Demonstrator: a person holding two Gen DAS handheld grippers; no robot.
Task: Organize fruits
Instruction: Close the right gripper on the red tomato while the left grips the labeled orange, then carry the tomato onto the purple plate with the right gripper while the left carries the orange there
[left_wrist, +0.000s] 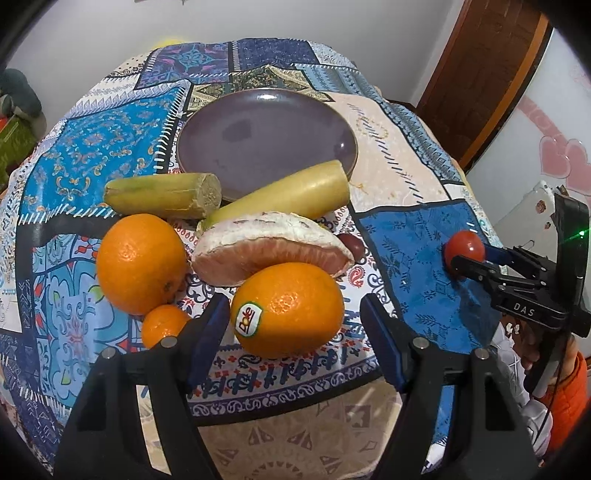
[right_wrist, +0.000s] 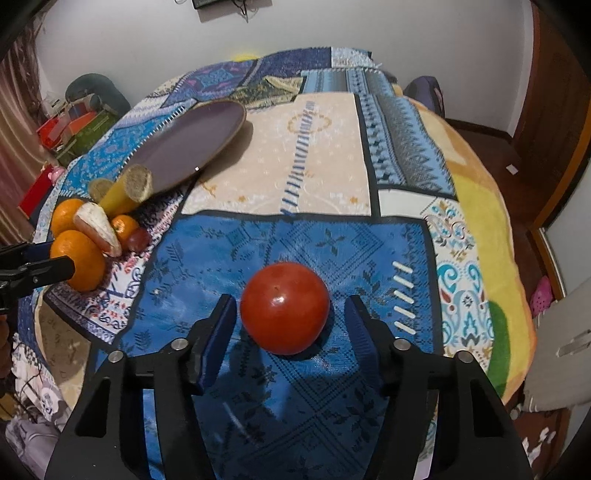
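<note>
My left gripper (left_wrist: 293, 314) is open around an orange with a Dole sticker (left_wrist: 290, 308) on the cloth, pads apart from it. Behind it lie a pomelo wedge (left_wrist: 269, 245), a big orange (left_wrist: 140, 262), a small orange (left_wrist: 162, 325), two sugarcane pieces (left_wrist: 162, 194) (left_wrist: 284, 192) and a dark red fruit (left_wrist: 352, 243). An empty purple plate (left_wrist: 266, 136) sits beyond. My right gripper (right_wrist: 290, 314) is open around a red tomato (right_wrist: 284, 323) on the blue patch, not touching. The right gripper also shows in the left wrist view (left_wrist: 461, 258).
The patterned cloth (right_wrist: 314, 147) covers a round table whose front edge is close below both grippers. A yellow blanket (right_wrist: 476, 206) lies at the right edge. A cluttered shelf (right_wrist: 74, 125) stands at the far left, a wooden door (left_wrist: 480, 74) at the right.
</note>
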